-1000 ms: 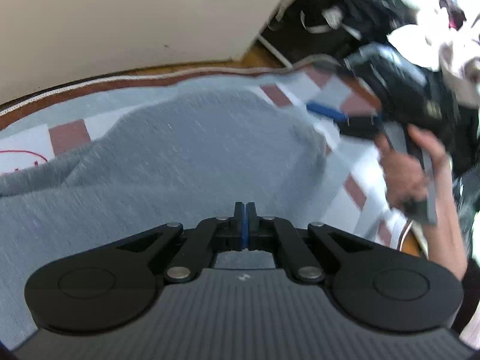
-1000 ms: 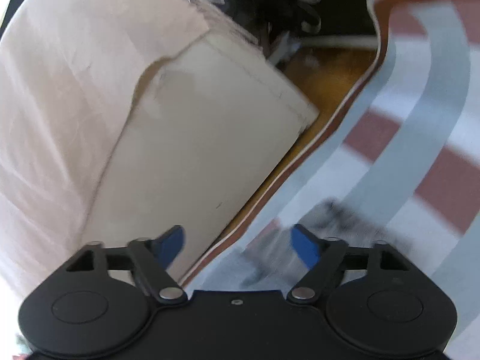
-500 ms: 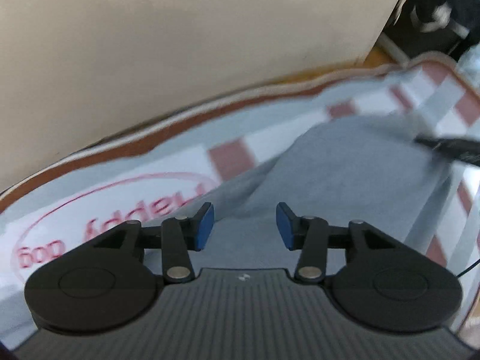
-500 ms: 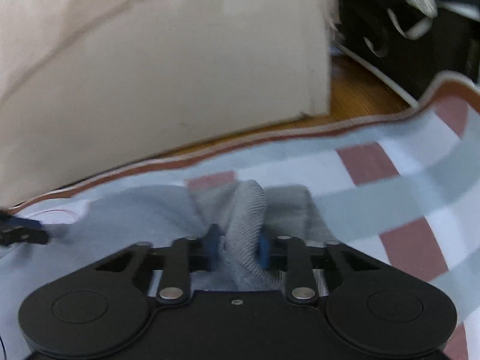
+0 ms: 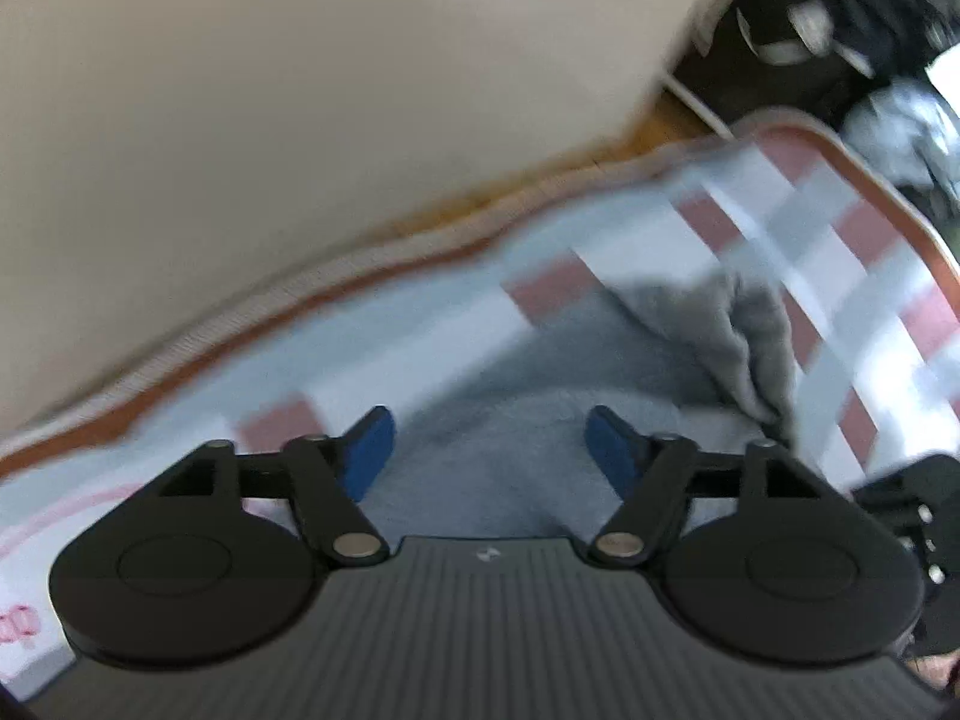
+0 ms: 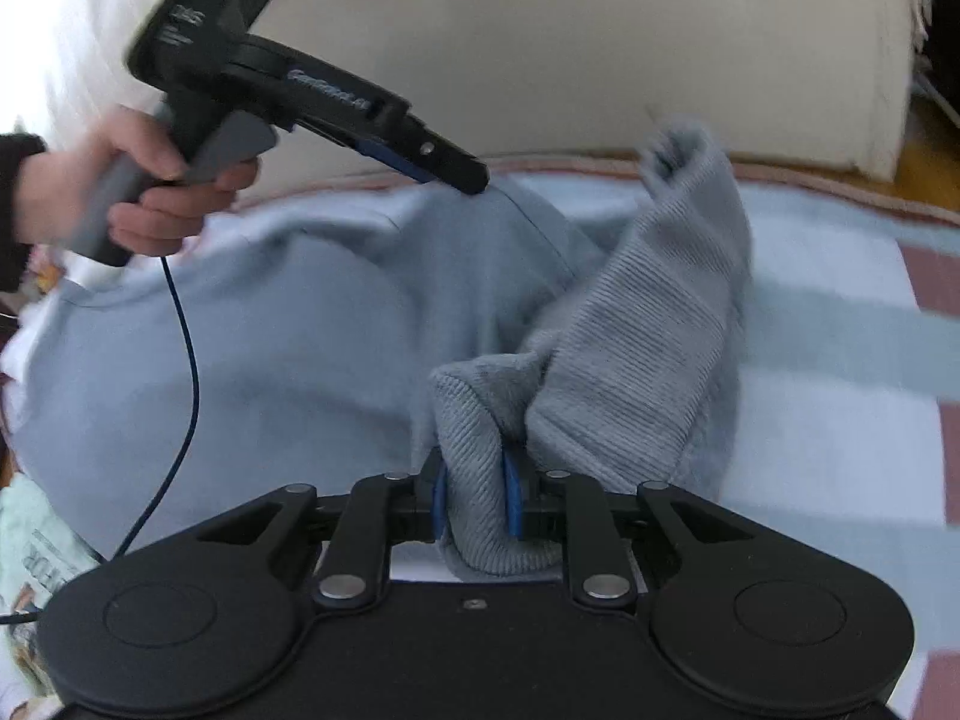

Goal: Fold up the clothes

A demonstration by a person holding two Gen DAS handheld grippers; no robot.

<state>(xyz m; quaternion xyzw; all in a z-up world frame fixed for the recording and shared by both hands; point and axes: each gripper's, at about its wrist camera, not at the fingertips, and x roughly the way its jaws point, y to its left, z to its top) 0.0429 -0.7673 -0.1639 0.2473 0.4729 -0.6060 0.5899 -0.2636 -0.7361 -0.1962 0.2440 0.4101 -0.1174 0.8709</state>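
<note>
2 grippers: each held in a person's hand, both over 1 grey garment spread on a patterned blanket.
Surroundings: a beige upholstered block [image 6: 600,54], smooth and matte, stands just behind the blanket's far edge; a strip of wood floor [image 5: 666,120] shows at its corner, with dark bags and straps [image 5: 840,18] piled beyond, blurred.
Blanket [image 6: 840,360]: flat woven cloth in pale blue, white and dusty-red rectangles, with a brown border and a cream corded edge; red lettering shows at its left in the left wrist view, too blurred to read.
Sweater [image 6: 270,348]: soft grey knit, lying mostly flat across the blanket, its body smooth, its hem ribbed.
Ribbed edge [image 6: 654,330]: lifted off the blanket in a bunched, standing fold that blocks the ground right in front of the right gripper.
Right gripper [image 6: 477,501]: narrow, its blue pads pressed on a thick roll of the ribbed hem.
Left gripper [image 5: 489,456]: jaws opening, blue pads well apart, grey knit below and between them but not pinched; in the right wrist view it points down at the sweater's far side [image 6: 474,180].
Left hand [image 6: 144,192]: wrapped round the grey trigger grip, a dark sleeve at the wrist.
Cable [image 6: 186,360]: thin and blue, hanging from the left gripper across the sweater.
Printed paper [image 6: 36,558]: crumpled, at the left edge beside the sweater.
</note>
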